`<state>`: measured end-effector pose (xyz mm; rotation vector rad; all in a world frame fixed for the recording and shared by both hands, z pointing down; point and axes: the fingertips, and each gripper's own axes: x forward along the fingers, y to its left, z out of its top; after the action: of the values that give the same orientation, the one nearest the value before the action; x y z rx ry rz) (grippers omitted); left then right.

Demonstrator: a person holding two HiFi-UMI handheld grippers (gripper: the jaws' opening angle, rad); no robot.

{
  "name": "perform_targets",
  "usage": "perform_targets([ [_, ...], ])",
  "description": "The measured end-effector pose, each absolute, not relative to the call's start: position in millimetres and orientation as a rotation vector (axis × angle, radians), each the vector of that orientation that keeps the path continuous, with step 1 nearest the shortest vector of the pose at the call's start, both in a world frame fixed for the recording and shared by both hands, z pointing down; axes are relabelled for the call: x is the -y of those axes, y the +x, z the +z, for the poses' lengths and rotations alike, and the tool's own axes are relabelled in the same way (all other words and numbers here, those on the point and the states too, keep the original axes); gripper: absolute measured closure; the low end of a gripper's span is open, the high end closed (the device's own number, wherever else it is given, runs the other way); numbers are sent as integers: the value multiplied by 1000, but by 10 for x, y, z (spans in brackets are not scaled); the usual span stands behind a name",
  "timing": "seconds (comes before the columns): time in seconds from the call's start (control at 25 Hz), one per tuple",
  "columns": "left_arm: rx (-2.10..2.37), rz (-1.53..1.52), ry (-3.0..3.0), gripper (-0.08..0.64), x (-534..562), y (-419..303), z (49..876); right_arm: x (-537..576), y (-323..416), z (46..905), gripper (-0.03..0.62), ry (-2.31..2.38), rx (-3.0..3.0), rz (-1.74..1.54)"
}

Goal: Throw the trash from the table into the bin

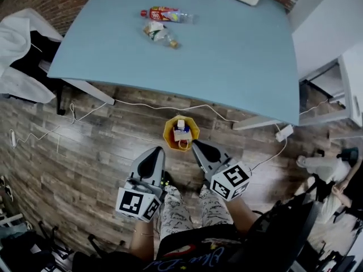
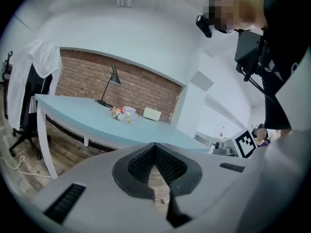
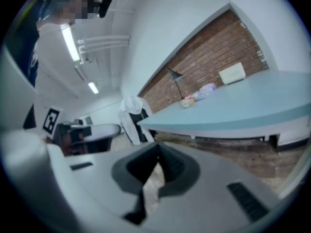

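Yellow bin [image 1: 181, 134] stands near the table [image 1: 227, 67] edge; left gripper [image 1: 155, 152], right gripper [image 1: 196, 145]: fingers clenched, empty.

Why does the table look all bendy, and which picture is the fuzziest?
Left gripper view: the wide lens bows the table, and the corners go black. Right gripper view: fuzziest, smeared all over. Head view: sharpest, yellow bin crisp, edges curved.

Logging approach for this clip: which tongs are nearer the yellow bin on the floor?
Right. The right tongs end at the lower right rim of the yellow bin; the left tongs sit lower left of it, slightly farther off.
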<state>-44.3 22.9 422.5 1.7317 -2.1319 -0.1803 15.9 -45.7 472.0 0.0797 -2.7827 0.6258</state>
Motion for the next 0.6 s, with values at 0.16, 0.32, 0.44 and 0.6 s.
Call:
perform_targets([
  [0.16,2134,-147,1811,552,-171,-413,3864,425,187,4317,584,77,2812,613],
  [0.32,2152,-132,1817,552,-172,-450,3647,420,105,4083,584,37,2826,571],
  [0.44,2157,-166,1794,552,-233,-461,3545,410,42,3933,584,4,2836,550],
  [0.6,2179,-114,1847,552,-236,-458,3357,432,-52,3695,584,-21,2870,517],
])
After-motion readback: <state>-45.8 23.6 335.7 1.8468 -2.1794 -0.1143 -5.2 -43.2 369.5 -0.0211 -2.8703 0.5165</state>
